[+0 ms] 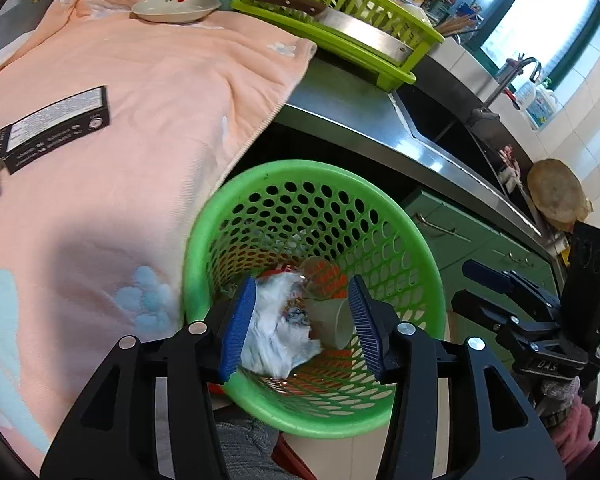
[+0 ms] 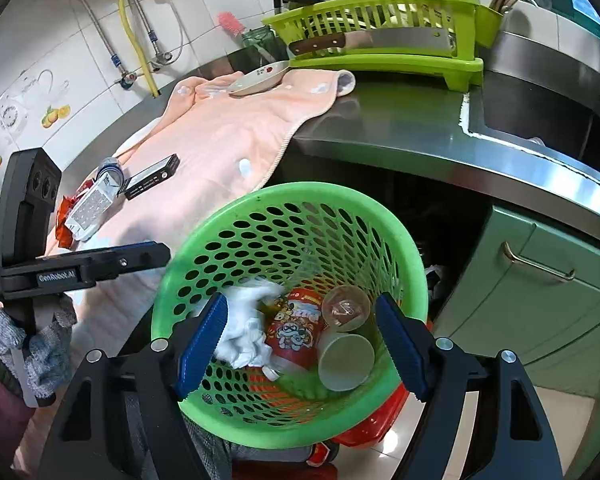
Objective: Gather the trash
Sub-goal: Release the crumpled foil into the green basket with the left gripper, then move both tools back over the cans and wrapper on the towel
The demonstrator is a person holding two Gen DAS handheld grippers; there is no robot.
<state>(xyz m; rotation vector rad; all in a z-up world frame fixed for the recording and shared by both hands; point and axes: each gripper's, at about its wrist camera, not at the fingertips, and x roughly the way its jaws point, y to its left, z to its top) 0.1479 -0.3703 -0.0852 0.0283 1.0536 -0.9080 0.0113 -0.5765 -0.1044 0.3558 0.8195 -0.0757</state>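
A green perforated bin [image 1: 260, 184] [image 2: 284, 200] stands beside the counter. Inside lie crumpled white plastic [image 1: 276, 332] [image 2: 244, 332], a red printed cup [image 2: 296, 332], a white paper cup [image 2: 346, 362] [image 1: 332, 322] and a clear cup [image 2: 346, 306]. My left gripper [image 1: 302, 326] is open above the bin, empty. My right gripper [image 2: 302, 344] is open above the bin, empty. On the pink towel [image 1: 140, 120] [image 2: 220, 140] lie a black box [image 1: 52, 128] [image 2: 152, 178], a white carton [image 2: 92, 210] and a red wrapper [image 2: 66, 216].
A lime dish rack [image 1: 340, 20] [image 2: 380, 36] with a cleaver [image 2: 380, 40] stands on the steel counter [image 2: 400, 128], a small plate [image 1: 176, 8] beside it. The sink [image 1: 440, 116] is to the right, green cabinets [image 2: 540, 280] below. A red stool [image 2: 364, 428] is under the bin.
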